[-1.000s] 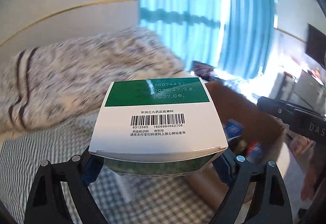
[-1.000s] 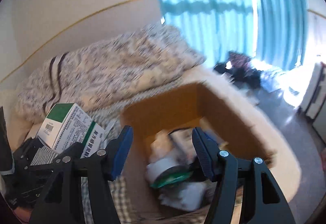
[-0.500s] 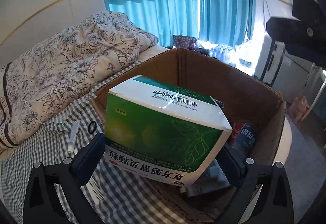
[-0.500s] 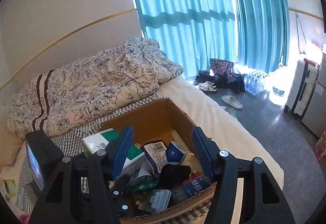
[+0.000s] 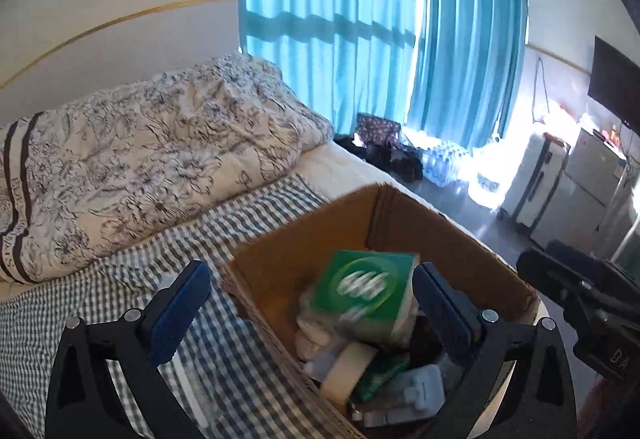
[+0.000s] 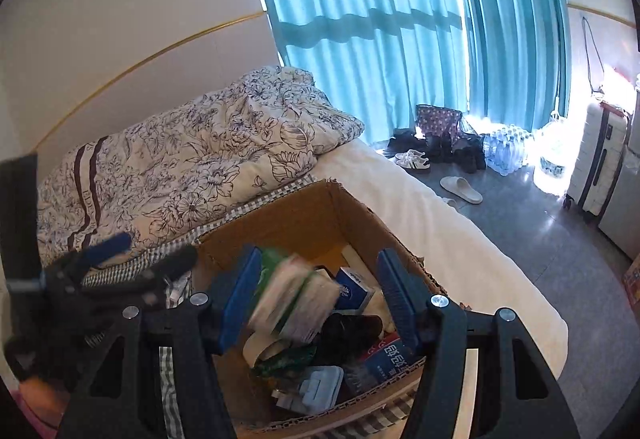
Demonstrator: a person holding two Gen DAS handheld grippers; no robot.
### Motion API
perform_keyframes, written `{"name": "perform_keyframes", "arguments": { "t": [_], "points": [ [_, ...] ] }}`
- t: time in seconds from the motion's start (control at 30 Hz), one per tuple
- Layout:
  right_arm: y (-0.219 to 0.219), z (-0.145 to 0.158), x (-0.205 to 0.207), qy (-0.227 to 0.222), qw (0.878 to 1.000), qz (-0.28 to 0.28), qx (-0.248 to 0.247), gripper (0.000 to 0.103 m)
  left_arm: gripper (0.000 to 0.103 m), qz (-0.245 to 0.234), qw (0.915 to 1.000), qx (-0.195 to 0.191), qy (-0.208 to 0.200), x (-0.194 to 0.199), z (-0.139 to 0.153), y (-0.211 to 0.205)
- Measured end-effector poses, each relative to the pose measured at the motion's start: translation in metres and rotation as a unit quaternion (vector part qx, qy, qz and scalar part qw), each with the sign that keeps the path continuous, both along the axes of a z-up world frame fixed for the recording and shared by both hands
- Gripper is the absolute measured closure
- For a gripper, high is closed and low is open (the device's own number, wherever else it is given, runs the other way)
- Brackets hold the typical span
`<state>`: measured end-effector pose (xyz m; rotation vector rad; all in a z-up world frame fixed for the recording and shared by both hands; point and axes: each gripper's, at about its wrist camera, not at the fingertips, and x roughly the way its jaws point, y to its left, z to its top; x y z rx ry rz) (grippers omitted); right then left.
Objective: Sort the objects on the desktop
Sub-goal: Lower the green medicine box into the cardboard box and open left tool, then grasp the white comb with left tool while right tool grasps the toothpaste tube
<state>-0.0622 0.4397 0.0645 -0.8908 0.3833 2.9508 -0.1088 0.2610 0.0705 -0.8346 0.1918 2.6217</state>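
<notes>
Left gripper (image 5: 310,305) spread wide with nothing between the blue pads (image 5: 178,313), hanging over the near-left rim of the open brown cardboard box (image 5: 460,251). Green-and-white medicine carton (image 5: 366,289) sitting in the box, tilted, on top of the pile, blurred in both views, not touching either pad. Right gripper (image 6: 318,297) also gaping and holding nothing, poised above the same box.

Under the carton: roll of beige tape (image 5: 346,369), pale blue plastic clip case (image 5: 422,387), and some white crumpled stuff too blurry to name. From the right wrist view also a small blue-and-white packet (image 6: 352,289), a black object (image 6: 350,327) and a red-and-blue box with white lettering (image 6: 386,357) against the near wall.

Box resting on the bed, on a grey-and-white checked sheet (image 5: 120,303), with a floral black-and-white duvet (image 5: 160,155) bunched up behind. Turquoise curtains (image 5: 380,27) at the back, bottled water packs (image 6: 506,153) and a white slipper (image 6: 460,189) on the floor.
</notes>
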Motion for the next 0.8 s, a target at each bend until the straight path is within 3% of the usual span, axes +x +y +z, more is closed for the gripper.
{"name": "perform_keyframes", "arguments": {
  "t": [0.17, 0.3, 0.4, 0.5, 0.57, 0.7, 0.77, 0.8],
  "points": [
    [-0.018, -0.007, -0.006, -0.008, 1.0, 0.029, -0.006, 0.043, 0.0, 0.084, 0.9959, -0.024, -0.022, -0.008, -0.024, -0.053],
    [-0.049, -0.014, -0.014, -0.018, 0.997, 0.072, -0.015, 0.043, 0.0, 0.194, 0.9786, -0.033, -0.061, -0.012, -0.075, -0.121],
    [-0.076, -0.016, -0.021, -0.018, 0.994, 0.102, -0.017, 0.043, 0.0, 0.231, 0.9665, -0.036, -0.106, -0.009, -0.129, -0.159],
    [-0.106, -0.023, -0.031, -0.022, 0.992, 0.126, -0.015, 0.043, 0.0, 0.244, 0.9555, 0.013, -0.165, -0.012, -0.173, -0.177],
    [-0.123, -0.029, -0.039, -0.03, 0.99, 0.138, -0.015, 0.043, 0.0, 0.236, 0.9551, 0.038, -0.175, -0.015, -0.186, -0.176],
    [-0.159, -0.045, -0.054, -0.05, 0.986, 0.159, -0.001, 0.043, 0.0, 0.2, 0.9636, 0.026, -0.175, -0.037, -0.205, -0.148],
    [-0.172, -0.051, -0.06, -0.057, 0.985, 0.164, 0.007, 0.043, 0.0, 0.184, 0.9633, 0.015, -0.195, -0.054, -0.224, -0.137],
    [-0.178, -0.054, -0.063, -0.06, 0.985, 0.165, 0.01, 0.043, 0.009, 0.172, 0.962, 0.016, -0.211, -0.06, -0.236, -0.136]
  ]
}}
